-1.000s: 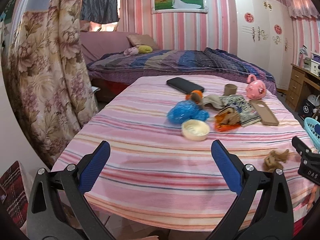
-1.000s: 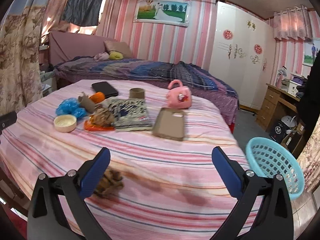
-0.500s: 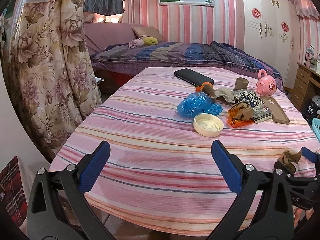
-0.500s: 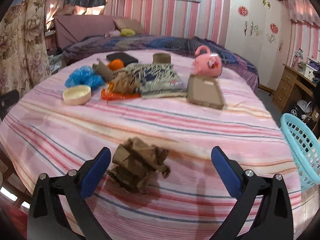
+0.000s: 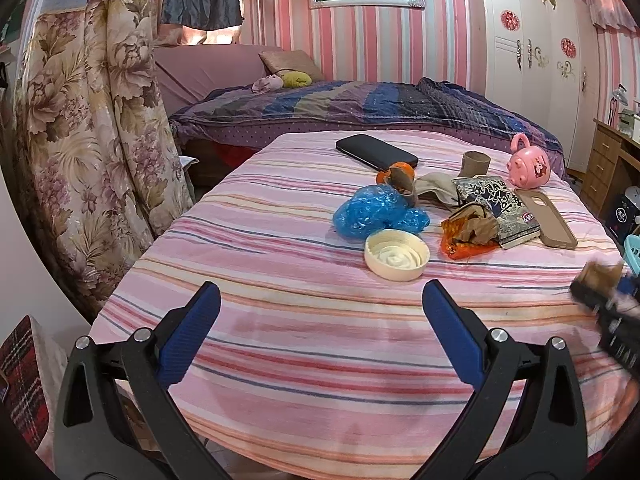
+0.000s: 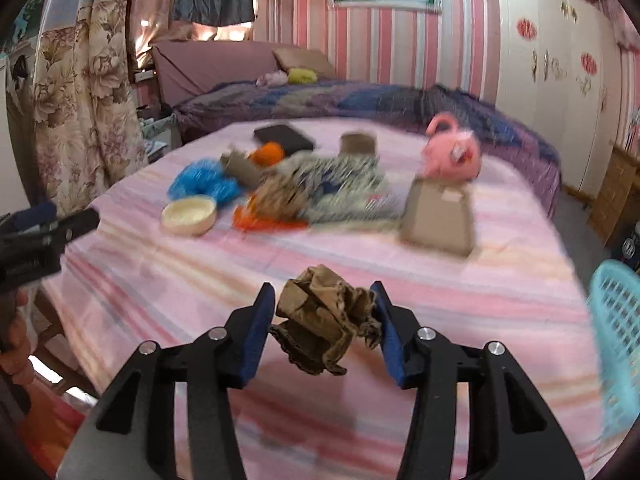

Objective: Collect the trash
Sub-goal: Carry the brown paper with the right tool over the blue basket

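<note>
My right gripper [image 6: 322, 320] is shut on a crumpled brown paper wad [image 6: 326, 324] and holds it above the striped tablecloth; it also shows blurred at the right edge of the left wrist view [image 5: 600, 280]. My left gripper [image 5: 320, 320] is open and empty over the near table edge. More trash lies mid-table: a blue plastic bag [image 5: 376, 210], a cream lid [image 5: 396, 254], an orange wrapper with brown paper [image 5: 468, 236] and a cardboard tube [image 5: 404, 184]. A light blue basket [image 6: 616, 344] stands at the right.
A black phone [image 5: 376, 152], a pink teapot toy [image 5: 530, 162], a brown phone case [image 5: 546, 218], a printed packet [image 5: 496, 204] and a paper roll core [image 5: 474, 164] lie on the table [image 5: 280, 280]. A floral curtain [image 5: 88, 140] hangs left; a bed stands behind.
My right gripper has closed on the brown paper wad and lifted it off the tablecloth, with motion blur. My left gripper has stayed open with a small shift of view.
</note>
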Action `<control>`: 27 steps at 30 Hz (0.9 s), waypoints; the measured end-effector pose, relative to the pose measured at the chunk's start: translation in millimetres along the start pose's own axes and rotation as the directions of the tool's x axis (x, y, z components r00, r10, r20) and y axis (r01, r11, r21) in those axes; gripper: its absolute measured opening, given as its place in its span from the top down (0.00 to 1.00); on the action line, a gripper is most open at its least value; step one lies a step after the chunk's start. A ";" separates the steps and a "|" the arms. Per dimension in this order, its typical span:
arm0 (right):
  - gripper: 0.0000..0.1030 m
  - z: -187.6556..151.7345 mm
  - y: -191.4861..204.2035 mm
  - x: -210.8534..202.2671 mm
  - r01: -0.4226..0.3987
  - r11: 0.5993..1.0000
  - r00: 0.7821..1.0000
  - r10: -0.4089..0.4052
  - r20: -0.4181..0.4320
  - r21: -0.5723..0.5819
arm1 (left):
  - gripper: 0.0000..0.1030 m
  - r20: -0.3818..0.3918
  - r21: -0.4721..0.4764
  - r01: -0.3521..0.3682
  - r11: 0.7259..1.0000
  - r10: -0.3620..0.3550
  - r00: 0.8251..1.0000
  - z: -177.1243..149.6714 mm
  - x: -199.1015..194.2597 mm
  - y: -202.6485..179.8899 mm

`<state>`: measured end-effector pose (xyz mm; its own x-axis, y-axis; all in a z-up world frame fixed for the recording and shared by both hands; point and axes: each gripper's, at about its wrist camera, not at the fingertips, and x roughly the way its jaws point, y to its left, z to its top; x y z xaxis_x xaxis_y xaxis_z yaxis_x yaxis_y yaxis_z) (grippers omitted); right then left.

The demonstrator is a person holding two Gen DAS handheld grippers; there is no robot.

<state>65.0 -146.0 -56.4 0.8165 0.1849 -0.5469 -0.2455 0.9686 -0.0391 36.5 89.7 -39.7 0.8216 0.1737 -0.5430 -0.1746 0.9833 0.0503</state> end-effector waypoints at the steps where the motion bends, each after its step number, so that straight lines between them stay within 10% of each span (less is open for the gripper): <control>1: 0.53 4.6 -5.0 0.1 0.010 1.000 1.000 -0.010 0.006 -0.005 | 0.05 0.000 -0.001 0.001 1.000 -0.001 1.000 0.8 0.4 -1.3; 27: 0.52 16.5 -128.9 28.1 0.153 0.984 0.988 -0.153 -0.002 0.091 | 0.05 -0.074 0.039 0.081 0.996 -0.078 0.994 41.6 92.2 -104.0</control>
<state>128.2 -262.9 -53.0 0.8436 0.0342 -0.5359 -0.0693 0.9966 -0.0454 153.0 5.7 -60.1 0.7903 0.0916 -0.6059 -0.0860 0.9956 0.0383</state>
